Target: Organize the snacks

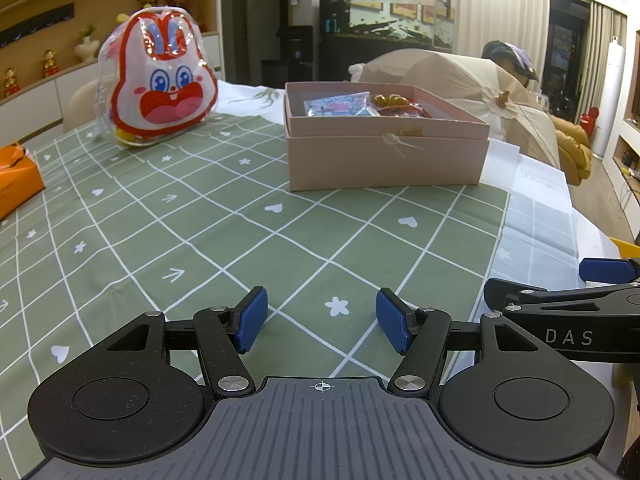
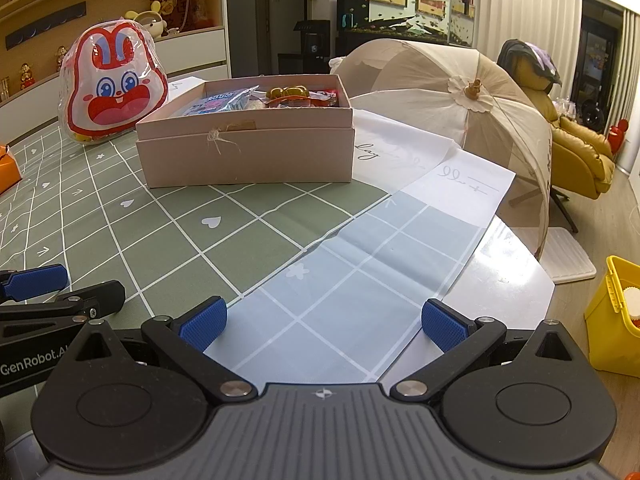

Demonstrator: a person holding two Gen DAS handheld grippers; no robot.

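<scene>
The pink box (image 1: 386,152) sits on the green checked cloth (image 1: 224,236) covering the surface, and snack packets (image 1: 340,105) lie inside it. A rabbit-face bag (image 1: 160,80) stands upright to the left of the box, well apart from it. Nearer the cameras than the box, the left gripper (image 1: 322,318) and the right gripper (image 2: 324,324) hover side by side, each with jaws apart and holding nothing. A cream parasol (image 2: 460,92) lies right of the box.

Black tongs (image 1: 322,320) – blue ribbed pads (image 2: 204,326), silver screws, grey grooved base, white lettering.
</scene>
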